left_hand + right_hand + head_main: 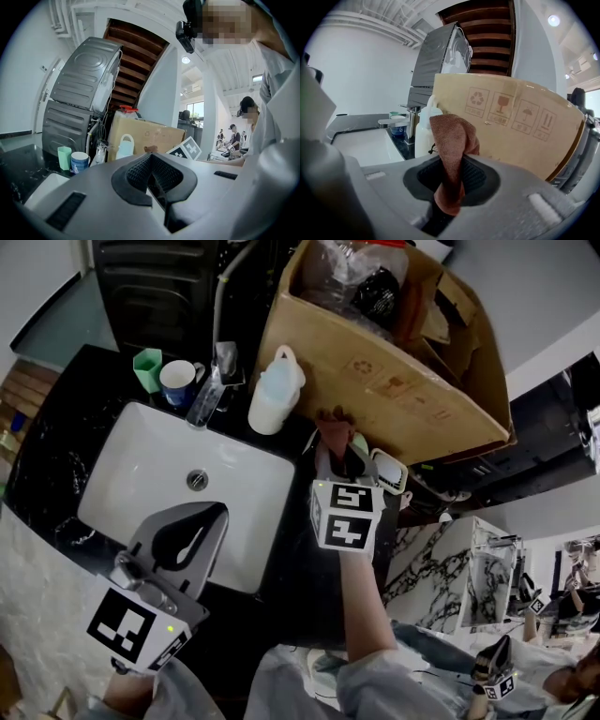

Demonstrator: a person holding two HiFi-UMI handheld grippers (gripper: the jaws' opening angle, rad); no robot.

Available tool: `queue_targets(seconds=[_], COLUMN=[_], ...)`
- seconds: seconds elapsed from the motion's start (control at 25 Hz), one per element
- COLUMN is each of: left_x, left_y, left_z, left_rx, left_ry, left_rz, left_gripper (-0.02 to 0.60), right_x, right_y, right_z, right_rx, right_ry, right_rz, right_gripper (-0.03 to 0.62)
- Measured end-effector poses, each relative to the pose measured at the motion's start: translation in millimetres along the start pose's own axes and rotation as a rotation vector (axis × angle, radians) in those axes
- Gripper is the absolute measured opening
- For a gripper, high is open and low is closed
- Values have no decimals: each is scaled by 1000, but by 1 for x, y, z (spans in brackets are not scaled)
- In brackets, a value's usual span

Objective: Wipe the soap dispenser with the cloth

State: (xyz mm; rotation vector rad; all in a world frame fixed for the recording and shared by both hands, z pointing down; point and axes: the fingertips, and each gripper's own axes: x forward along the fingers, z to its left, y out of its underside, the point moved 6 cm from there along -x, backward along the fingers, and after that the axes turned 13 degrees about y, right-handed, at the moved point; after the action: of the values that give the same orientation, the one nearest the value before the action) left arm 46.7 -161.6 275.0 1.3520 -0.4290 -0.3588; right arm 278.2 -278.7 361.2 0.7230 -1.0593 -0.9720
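The white soap dispenser (275, 390) stands on the black counter behind the sink's right corner; it also shows as the dispenser (125, 146) and, partly hidden by the cloth, the dispenser (422, 133). My right gripper (341, 454) is shut on a brown cloth (335, 427), held just right of and nearer than the dispenser, apart from it. In the right gripper view the cloth (453, 136) sticks up from the right gripper (452, 161). My left gripper (217, 510) hovers over the sink's near edge, shut and with nothing in it, as the left gripper (151, 158) also shows.
A white sink (141, 456) is set in the black counter (56, 427). A chrome faucet (206, 395), a blue-and-white cup (177, 382) and a green cup (146, 367) stand behind it. A large cardboard box (403, 381) sits right of the dispenser. A washing machine (79, 98) stands beyond.
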Motion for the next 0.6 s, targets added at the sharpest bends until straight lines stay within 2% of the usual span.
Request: queue_targets(seconds=[0.24,0.6], left_x=[-4,-7], left_y=[2,3], left_z=[1,1], left_rx=[-4,-10], left_ry=[-9,-13], left_rz=[4,3], left_gripper=[3,3], right_x=[12,21], right_y=[4,19], right_z=[26,42], right_rx=[-23,-65], right_ry=[-63,-123], right_rz=[33,84], right_gripper=[75,75])
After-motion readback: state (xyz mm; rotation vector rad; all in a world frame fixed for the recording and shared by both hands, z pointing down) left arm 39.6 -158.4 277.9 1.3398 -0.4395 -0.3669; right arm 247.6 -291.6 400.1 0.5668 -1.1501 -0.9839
